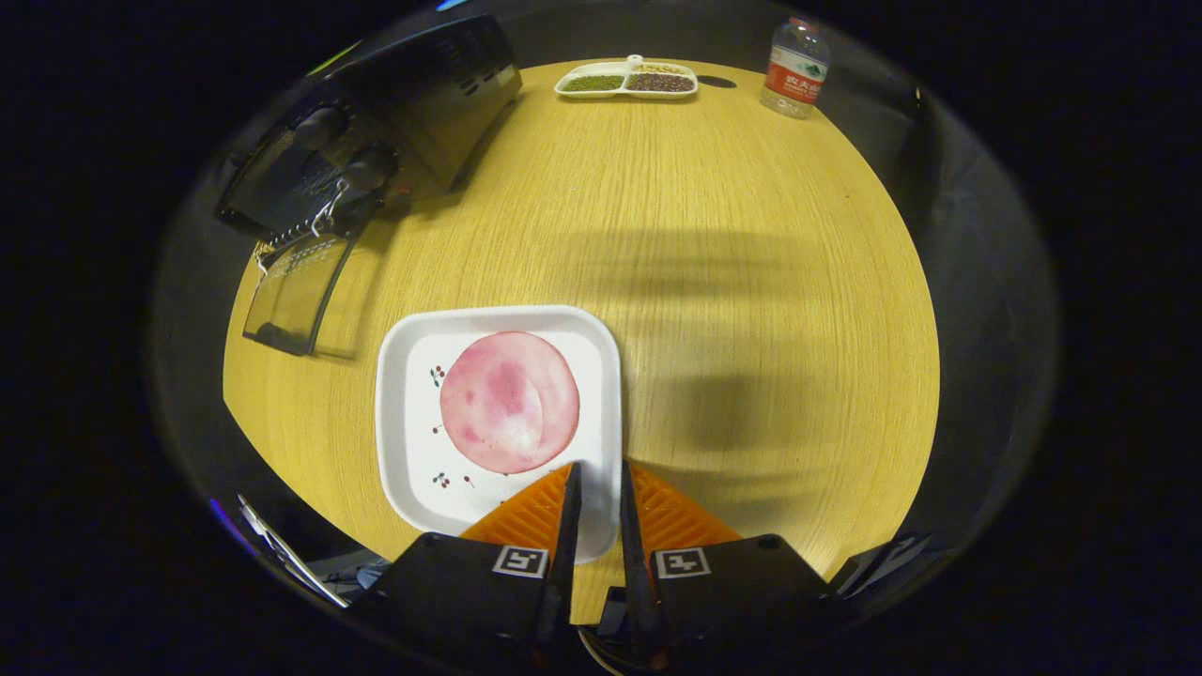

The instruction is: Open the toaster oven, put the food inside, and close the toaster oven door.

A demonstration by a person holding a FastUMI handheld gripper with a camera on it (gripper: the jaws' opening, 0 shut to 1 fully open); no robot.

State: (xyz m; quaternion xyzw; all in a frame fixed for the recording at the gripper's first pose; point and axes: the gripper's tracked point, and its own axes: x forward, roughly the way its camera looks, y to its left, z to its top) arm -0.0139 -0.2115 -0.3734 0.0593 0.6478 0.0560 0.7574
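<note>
Gripper view looks down over a round, pale yellow wood-grain tabletop (732, 282) under warm light, with soft shadows lying across its middle and darkness all around its rim. The gripper (597, 474) hangs low at the near edge, its jaws drawn narrow with only a thin gap between them; their tips sit over the near right corner of a white square plate with small cherry prints (408, 441), and I cannot tell whether they touch its rim. On that plate lies the food, a flat round pink slice of meat (509, 402), just ahead of the fingers and a little left. Farther off to the left stands a black toaster oven with two knobs (394, 131), its glass door (296, 296) dropped open flat onto the wood. At the far side rests a white divided dish of green and dark beans (627, 81), and to its right a clear plastic water bottle with a red label (795, 68).
</note>
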